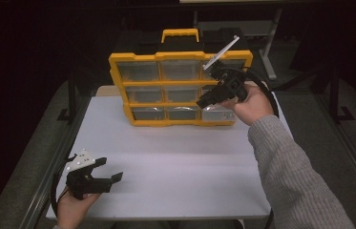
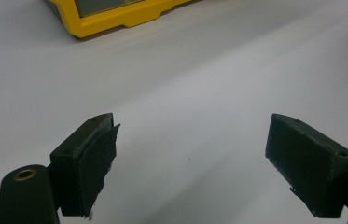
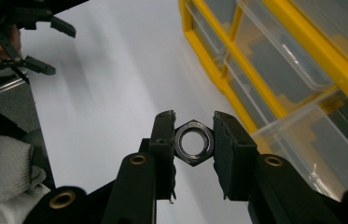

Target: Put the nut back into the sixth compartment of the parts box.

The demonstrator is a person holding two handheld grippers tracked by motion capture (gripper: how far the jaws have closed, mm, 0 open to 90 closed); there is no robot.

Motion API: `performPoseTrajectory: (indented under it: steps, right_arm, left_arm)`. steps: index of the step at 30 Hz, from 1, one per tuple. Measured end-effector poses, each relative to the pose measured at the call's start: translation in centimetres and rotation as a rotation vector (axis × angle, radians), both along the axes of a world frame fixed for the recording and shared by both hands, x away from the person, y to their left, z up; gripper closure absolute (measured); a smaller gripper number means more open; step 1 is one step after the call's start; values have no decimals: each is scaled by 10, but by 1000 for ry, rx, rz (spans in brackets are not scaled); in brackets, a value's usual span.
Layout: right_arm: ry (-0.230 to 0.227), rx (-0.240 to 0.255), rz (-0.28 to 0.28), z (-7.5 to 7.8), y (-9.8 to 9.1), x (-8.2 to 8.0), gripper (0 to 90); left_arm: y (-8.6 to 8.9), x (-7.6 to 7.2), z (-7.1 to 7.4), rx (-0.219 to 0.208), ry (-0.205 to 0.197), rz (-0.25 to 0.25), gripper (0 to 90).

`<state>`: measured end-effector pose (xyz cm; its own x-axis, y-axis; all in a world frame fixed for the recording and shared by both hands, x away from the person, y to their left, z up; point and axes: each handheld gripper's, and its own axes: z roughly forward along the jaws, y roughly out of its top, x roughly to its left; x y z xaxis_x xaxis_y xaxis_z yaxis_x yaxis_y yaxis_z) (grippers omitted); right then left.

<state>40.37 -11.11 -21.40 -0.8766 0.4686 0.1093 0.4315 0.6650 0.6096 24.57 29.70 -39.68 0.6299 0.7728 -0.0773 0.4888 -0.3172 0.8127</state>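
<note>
Steel nut: a hexagonal nut (image 3: 193,143), dark and shiny, its threaded bore facing the right gripper view; it hangs in the air over the desk, just beside the organizer's lower right corner.
Grip on it: the right gripper (image 3: 193,142) has its jaws closed onto two opposite flats of the nut, one pad against each side, the hole left clear between them.
Handling: rigid and not fragile, so a firm squeeze should do it no harm; it looks small and dense for its size. The polished faces are probably slippery, and a hold across corners instead of flats would likely let it twist out.
Best hold: flat to flat, as now, centred on the pads.
Drawer: a clear plastic drawer (image 3: 302,140) stands pulled out of the bottom row on the right, close to the nut; by my reading that is where the nut belongs or comes from.
Organizer: yellow frame (image 1: 118,81) with three rows of clear drawers, upright at the back of the desk.
Left gripper: the left gripper (image 1: 111,169) is held low near the front left of the white desk (image 1: 175,162), jaws wide apart with nothing between them.
Risk: a loosened squeeze would drop the nut, which may roll on the smooth surface.
</note>
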Motion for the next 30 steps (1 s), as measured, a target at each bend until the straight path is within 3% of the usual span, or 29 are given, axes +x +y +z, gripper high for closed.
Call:
performPoseTrajectory:
  steps: [15,30]
  right_arm:
    - [16,-8,-121,-10,-25,27,690]
    - [37,-26,-187,-27,-29,45,690]
  left_arm:
    - [0,0,0,0,-2,-1,160]
    - [1,-1,0,1,5,1,160]
